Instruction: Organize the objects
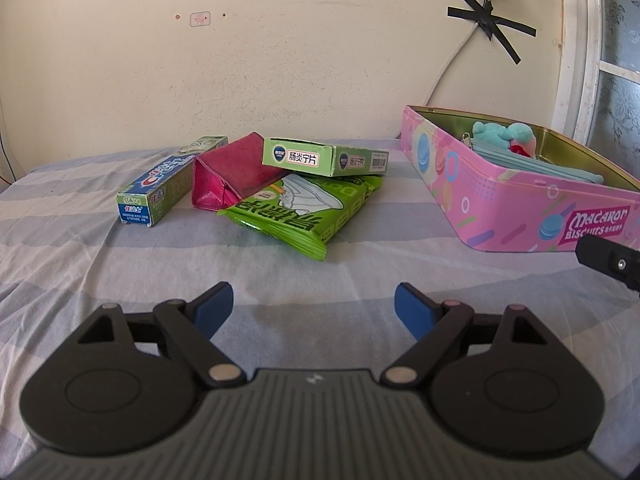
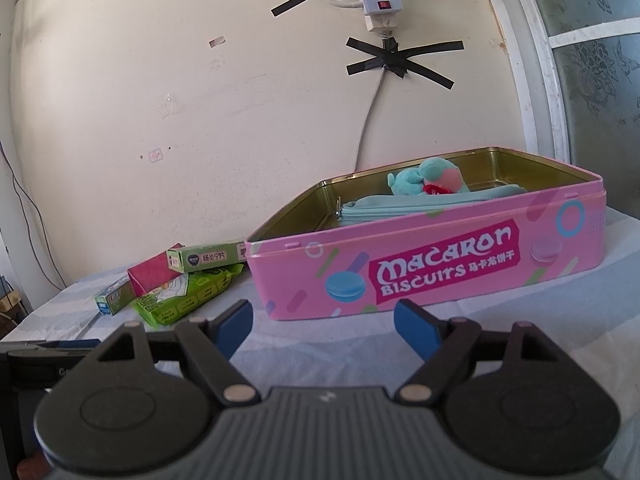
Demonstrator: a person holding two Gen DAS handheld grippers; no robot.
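Hovering over the striped bedsheet [image 1: 320, 264], I have my left gripper [image 1: 314, 306] released with nothing between its blue pads, and at twelve o'clock ahead sits the clutter: a toothpaste box [image 1: 168, 182] beside a crimson pouch [image 1: 230, 176], with a green medicine box [image 1: 320, 156] resting on a green wipes packet [image 1: 308, 208]. My right gripper [image 2: 323, 330] is likewise spread and empty, facing the pink macaron biscuit tin [image 2: 432, 264] at twelve to one o'clock. Inside that tin lie a teal zip pouch [image 2: 404, 206] and a teal plush toy [image 2: 428, 176] behind it.
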